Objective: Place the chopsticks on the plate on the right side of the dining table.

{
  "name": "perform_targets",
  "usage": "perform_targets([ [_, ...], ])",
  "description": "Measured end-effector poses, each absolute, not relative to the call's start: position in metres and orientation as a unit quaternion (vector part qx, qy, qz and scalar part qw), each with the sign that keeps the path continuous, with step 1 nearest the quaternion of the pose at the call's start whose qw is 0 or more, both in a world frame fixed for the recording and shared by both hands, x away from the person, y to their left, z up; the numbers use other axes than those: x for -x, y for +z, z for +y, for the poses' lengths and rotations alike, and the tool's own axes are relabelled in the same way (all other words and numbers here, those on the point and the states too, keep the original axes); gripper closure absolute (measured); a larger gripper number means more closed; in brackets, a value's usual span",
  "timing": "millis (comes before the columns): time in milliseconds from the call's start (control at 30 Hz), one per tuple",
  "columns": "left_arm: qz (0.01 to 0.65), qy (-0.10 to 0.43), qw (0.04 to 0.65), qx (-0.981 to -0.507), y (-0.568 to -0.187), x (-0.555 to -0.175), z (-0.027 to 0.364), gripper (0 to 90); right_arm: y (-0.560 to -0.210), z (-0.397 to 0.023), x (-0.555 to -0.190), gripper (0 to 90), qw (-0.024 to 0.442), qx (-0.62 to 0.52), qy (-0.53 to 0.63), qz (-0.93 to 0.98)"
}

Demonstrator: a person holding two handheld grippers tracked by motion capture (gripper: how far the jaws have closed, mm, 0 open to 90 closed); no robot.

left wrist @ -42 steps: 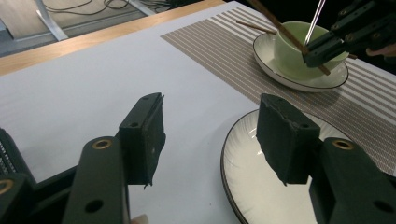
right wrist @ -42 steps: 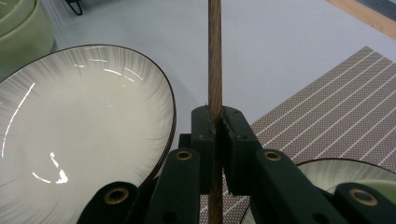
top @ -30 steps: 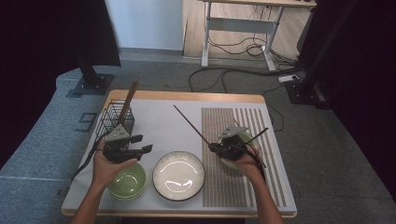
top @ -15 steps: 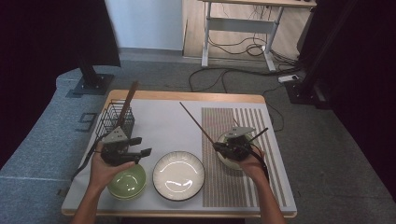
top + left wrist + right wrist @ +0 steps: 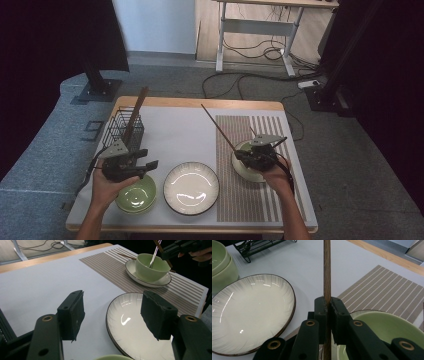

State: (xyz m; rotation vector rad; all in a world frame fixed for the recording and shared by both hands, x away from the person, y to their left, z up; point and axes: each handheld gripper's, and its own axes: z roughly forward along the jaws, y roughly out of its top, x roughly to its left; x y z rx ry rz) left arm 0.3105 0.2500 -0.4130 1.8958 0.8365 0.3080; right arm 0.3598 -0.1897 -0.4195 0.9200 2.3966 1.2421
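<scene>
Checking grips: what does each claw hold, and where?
Right claw pinches a chopstick along its shaft, above the green bowl. Left claw holds nothing.

The chopstick point(image 5: 327, 267) is brown wood. The cup point(image 5: 150, 266) is light green. The big plate point(image 5: 191, 187) is white with thin lines and a dark rim. The mat point(image 5: 250, 170) has brown and white stripes. The basket point(image 5: 124, 131) is black wire.

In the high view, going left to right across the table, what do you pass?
Wire basket → left gripper → white plate → striped placemat → right gripper, shut on a chopstick.
</scene>
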Motion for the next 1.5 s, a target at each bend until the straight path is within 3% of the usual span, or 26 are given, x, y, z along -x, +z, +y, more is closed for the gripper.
perform_targets([
  [1000, 0.326, 0.124, 0.509, -0.787, -0.404, -0.302, 0.245, 35.7, -0.412, -0.245, -0.345, 84.3, 0.164, -0.375, 0.436, 0.801],
  [1500, 0.350, 0.129, 0.513, -0.773, -0.411, -0.309, 0.255, 37.2, -0.414, -0.264, -0.345, 84.3, 0.166, -0.395, 0.439, 0.790],
])
